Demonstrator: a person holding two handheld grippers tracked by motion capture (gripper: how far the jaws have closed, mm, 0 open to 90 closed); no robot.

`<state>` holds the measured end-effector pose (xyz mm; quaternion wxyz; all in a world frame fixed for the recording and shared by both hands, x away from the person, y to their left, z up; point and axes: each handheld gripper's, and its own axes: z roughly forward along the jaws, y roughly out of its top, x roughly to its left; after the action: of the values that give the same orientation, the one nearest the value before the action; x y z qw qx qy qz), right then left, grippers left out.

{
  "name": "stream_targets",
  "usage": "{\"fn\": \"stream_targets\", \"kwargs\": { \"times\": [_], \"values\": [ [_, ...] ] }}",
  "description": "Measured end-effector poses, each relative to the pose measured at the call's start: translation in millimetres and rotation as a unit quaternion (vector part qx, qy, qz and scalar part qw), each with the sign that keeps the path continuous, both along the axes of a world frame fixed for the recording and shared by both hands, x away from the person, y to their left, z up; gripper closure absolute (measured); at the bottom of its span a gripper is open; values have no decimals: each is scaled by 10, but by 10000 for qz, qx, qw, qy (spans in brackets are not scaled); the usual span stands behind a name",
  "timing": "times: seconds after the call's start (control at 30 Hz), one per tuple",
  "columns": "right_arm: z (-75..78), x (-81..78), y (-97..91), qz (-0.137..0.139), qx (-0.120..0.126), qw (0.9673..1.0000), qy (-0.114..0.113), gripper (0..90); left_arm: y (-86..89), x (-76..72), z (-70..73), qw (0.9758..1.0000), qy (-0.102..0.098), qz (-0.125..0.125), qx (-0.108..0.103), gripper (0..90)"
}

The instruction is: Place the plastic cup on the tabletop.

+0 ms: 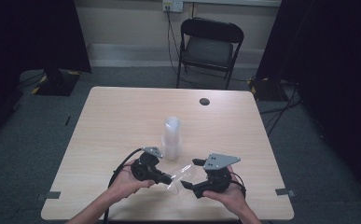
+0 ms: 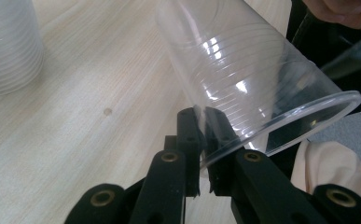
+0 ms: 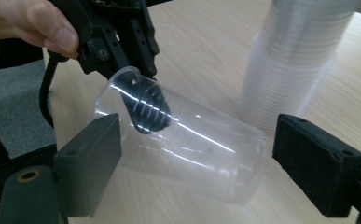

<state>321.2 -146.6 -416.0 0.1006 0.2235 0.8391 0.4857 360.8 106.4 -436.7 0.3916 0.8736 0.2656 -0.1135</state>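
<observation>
1. Left hand-held gripper [image 2: 201, 140], low centre of its own view, pinched the rim of a clear cup [image 2: 243, 70] lying tilted over the desk [image 2: 99, 116].
2. Right hand-held gripper [image 3: 194, 158] stood spread, jaws flanking the cup's body [image 3: 187, 149], pads apparently clear.
3. Cup stack [image 1: 171, 135] stood mid-frame, just beyond.
4. Step judged: handover. Next: right closes gently.

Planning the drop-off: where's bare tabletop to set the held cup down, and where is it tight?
Free: the wide strip left of the cup stack to the table edge, the right side, and the far half up to the dark round spot. Crowded: the near middle, where left gripper, right gripper and clear cup meet.
</observation>
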Motion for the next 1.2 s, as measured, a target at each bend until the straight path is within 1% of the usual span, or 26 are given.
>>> {"fn": "stream_targets", "kwargs": {
  "times": [0.03,0.07,0.1,0.13,0.2,0.23,0.27,0.3,0.37,0.4,0.43,0.5,0.53,0.57,0.63,0.67,0.7,0.77,0.8,0.87,0.9,0.97,1.03,1.1,1.13,1.2],
  "values": [
    [-8,-2,14,64,-5,10000,28,147,-5,2,0,9999,38,-94,-7,857],
    [-20,0,27,139,-9,9999,38,146,-16,-7,3,10000,11,-70,36,856],
    [-32,-2,40,195,-33,9998,62,133,-20,-5,2,9999,20,-109,96,856],
    [-44,-2,51,244,-46,9997,73,134,-20,-3,-1,9998,24,-140,106,856],
    [-58,-2,62,316,-72,9994,84,133,-18,-6,-3,9998,15,-122,132,858],
    [-62,-1,65,347,-82,9993,83,133,-18,-8,-1,9999,-11,-99,123,858],
    [-65,-2,67,365,-109,9993,66,132,-24,-14,1,9999,12,-58,94,859],
    [-68,-2,66,400,-125,9991,53,131,-18,-8,6,9999,-16,-99,141,860],
    [-77,-5,70,437,-162,9989,53,127,-17,-6,9,9999,-36,-45,134,862],
    [-86,-10,78,463,-214,9987,32,125,-17,-7,11,9998,-68,24,199,863],
    [-91,-14,84,465,-251,9986,11,125,-12,0,8,9998,-20,71,192,863],
    [-111,-20,100,483,-344,9982,-22,125,-6,13,3,9997,-15,158,210,864],
    [-127,-19,107,499,-382,9980,-32,123,-1,22,0,9997,12,139,181,866],
    [-135,-18,112,508,-418,9978,-45,116,2,26,3,9996,-3,146,225,867],
    [-153,-20,132,510,-515,9973,-75,96,11,33,8,9997,19,113,212,867],
    [-153,-24,141,516,-564,9970,-143,95,10,31,9,9997,20,154,211,868],
    [-149,-25,145,521,-583,9968,-169,90,13,35,7,9997,88,141,159,867],
    [-144,-22,159,596,-593,9963,-186,89,14,37,8,9997,70,145,195,866],
    [-146,-23,167,633,-632,9958,-211,88,14,43,0,9998,131,76,123,867],
    [-160,-33,188,721,-700,9947,-232,81,13,42,5,9998,100,75,161,867],
    [-167,-37,198,719,-755,9942,-249,81,9,42,6,9998,159,93,79,868],
    [-192,-51,229,748,-882,9928,-308,82,10,52,11,9997,200,101,-22,870],
    [-205,-55,255,732,-922,9925,-333,82,2,51,16,9996,190,190,71,870],
    [-207,-53,280,726,-980,9919,-355,82,-2,58,15,9993,316,186,-79,870],
    [-214,-56,298,728,-1002,9915,-387,82,-7,59,20,9992,336,149,-140,870],
    [-228,-63,328,693,-1067,9910,-422,86,-27,47,25,9991,348,188,-151,870]
  ]
}}
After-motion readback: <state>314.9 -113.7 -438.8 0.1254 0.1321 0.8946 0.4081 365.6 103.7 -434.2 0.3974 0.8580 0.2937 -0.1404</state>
